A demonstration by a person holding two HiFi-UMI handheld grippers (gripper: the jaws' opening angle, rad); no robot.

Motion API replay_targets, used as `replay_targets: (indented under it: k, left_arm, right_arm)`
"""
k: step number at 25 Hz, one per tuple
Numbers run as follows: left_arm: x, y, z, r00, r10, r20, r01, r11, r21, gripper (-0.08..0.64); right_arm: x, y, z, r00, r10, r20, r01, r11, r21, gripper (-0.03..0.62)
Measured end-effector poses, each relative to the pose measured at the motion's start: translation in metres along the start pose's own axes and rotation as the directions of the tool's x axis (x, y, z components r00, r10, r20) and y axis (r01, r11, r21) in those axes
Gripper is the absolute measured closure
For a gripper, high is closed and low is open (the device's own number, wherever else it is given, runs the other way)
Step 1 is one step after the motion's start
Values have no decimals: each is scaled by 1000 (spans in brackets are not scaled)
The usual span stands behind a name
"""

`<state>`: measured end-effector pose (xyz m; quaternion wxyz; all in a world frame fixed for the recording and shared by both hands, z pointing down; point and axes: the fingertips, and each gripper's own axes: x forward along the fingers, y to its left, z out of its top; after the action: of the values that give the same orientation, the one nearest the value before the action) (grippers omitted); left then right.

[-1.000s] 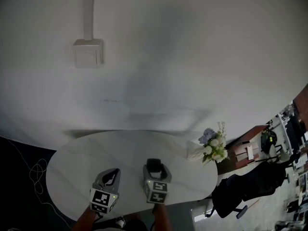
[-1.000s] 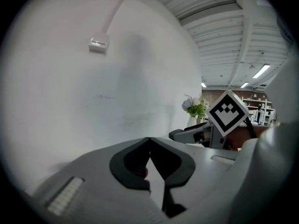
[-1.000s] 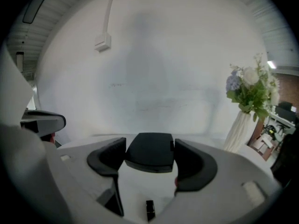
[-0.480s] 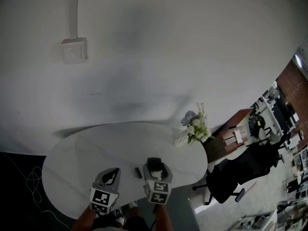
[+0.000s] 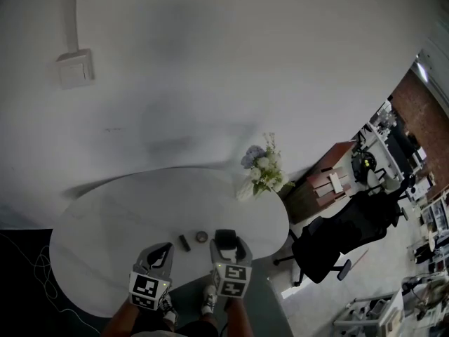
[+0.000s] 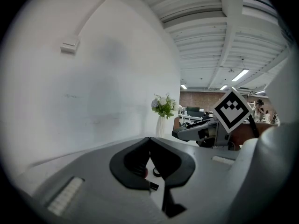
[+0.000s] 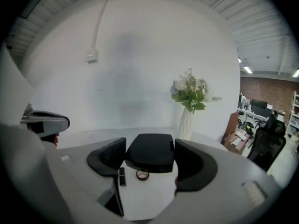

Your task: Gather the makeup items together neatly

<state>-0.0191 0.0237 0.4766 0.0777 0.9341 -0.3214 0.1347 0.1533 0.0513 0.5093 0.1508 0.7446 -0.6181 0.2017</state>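
Hovering over the table's [image 5: 105, 223] near edge, the right gripper [image 5: 225, 243] pinches a flat black case [image 7: 149, 155] between its jaws. Just beyond it, a round compact [image 7: 142, 174] and a dark tube [image 7: 122, 176] lie near each other on the tabletop, not touching. The left gripper [image 6: 149, 141] hangs alongside, jaw tips pressed together, holding nothing. A vase [image 5: 261, 174] of flowers stands at the far edge.

Oval table [image 5: 105, 223], flower vase [image 5: 261, 170], office chair [image 5: 337, 241]
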Motion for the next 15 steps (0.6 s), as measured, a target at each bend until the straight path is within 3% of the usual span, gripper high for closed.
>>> replay_targets:
  k: [15]
  left_arm:
    - [46, -29, -18, 989, 129, -65, -133, 989, -62, 551]
  right_arm:
    - [40, -42, -26, 984, 153, -86, -158, 986, -54, 264]
